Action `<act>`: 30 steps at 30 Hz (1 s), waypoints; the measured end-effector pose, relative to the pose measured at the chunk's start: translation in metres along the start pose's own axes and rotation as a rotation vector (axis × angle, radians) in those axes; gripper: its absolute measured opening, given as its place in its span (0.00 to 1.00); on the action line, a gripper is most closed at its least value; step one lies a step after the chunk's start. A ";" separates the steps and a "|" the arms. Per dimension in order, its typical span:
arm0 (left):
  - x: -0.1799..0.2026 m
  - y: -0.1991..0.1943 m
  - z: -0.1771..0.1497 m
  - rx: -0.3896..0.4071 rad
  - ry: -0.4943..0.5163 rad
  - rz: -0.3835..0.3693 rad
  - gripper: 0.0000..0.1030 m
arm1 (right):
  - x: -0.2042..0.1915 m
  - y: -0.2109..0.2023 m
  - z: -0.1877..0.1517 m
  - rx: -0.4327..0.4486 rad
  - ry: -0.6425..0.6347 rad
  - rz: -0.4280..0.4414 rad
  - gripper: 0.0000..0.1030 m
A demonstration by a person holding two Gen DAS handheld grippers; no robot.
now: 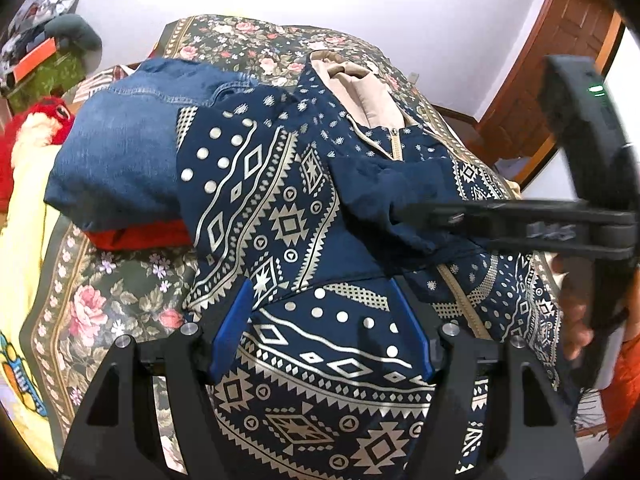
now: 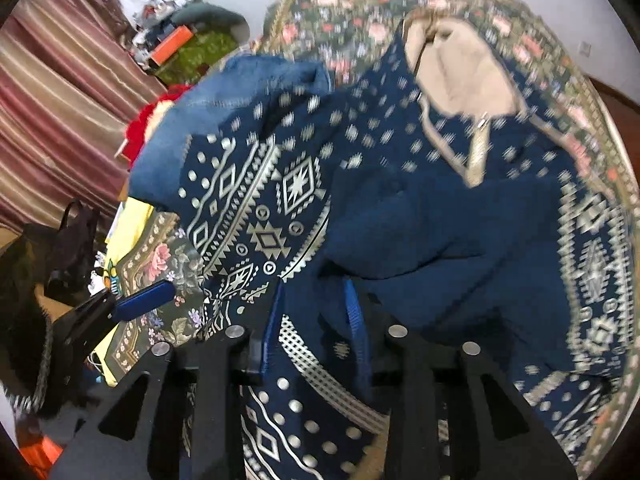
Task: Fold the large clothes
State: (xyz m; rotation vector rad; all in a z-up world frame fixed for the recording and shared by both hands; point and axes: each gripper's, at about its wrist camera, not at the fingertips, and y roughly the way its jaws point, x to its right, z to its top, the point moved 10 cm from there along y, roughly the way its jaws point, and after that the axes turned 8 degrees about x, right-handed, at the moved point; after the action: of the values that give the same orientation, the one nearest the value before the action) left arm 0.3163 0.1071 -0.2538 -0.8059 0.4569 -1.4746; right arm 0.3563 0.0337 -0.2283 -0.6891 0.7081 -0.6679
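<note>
A navy hooded jacket (image 1: 280, 208) with silver geometric print and beige lining lies on the floral bed cover (image 1: 100, 300); it also fills the right wrist view (image 2: 400, 208). My left gripper (image 1: 320, 300) is open, its blue pads wide apart over the jacket's lower hem. My right gripper (image 2: 316, 308) is shut on a fold of navy jacket cloth between its blue pads. In the left wrist view the right gripper (image 1: 404, 214) reaches in from the right, pinching the plain navy sleeve fold. In the right wrist view the left gripper's fingers (image 2: 144, 300) show at the left.
A folded denim garment (image 1: 132, 140) lies beside the jacket, over a red cloth (image 1: 140, 236). A yellow sheet (image 1: 28, 208) and red plush (image 1: 40, 116) lie at the left. A cluttered shelf (image 2: 188, 44), striped curtain (image 2: 60, 92) and wooden door (image 1: 552, 80) surround the bed.
</note>
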 end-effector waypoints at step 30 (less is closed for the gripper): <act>0.074 0.143 0.016 -0.185 0.479 0.039 0.55 | 0.207 -0.050 -0.051 -0.004 0.191 -0.365 0.52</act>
State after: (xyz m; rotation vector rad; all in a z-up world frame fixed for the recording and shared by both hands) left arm 0.4328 0.0256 -0.3309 -0.5757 0.9746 -1.6038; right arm 0.4225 -0.1656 -0.2922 -0.7737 0.7660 -1.0785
